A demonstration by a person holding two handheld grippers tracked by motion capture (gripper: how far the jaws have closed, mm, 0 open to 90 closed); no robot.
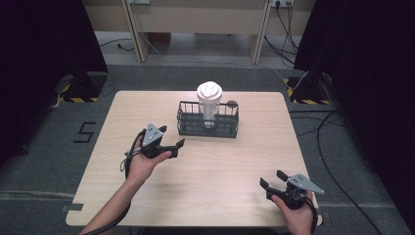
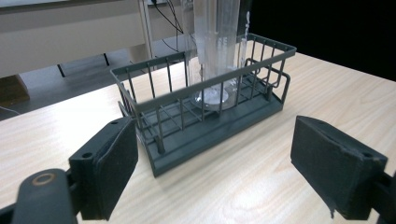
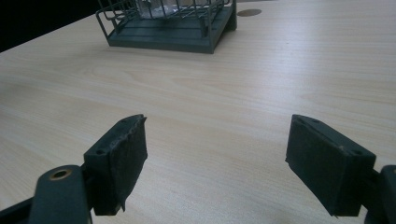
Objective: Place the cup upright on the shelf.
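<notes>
Toward the far middle of the light wooden surface [image 1: 205,171] stands one dark wire basket [image 1: 208,126], and upright inside it one clear tumbler [image 1: 209,110] with a white lid [image 1: 209,91]. One small dark round mark [image 1: 232,103] lies on the wood just beyond the basket's right end; what it is cannot be told. Two tools are present, one per hand. Left tool [image 1: 172,147]: held above the wood near the basket's left front corner, jaws spread wide, nothing between them; its own view looks past both pads at the basket [image 2: 205,116] and the tumbler's clear base [image 2: 212,95]. Right tool [image 1: 270,180]: near the front right of the surface, well apart from the basket, jaws likewise spread and empty, with bare wood ahead and the basket [image 3: 170,28] beyond. Handling, as a judgement: the tumbler is probably light, rigid, smooth-walled and tall enough to tip, so take it across the wall above the basket rim, below the lid. The basket looks stiff and is best pinched at its top rail.
</notes>
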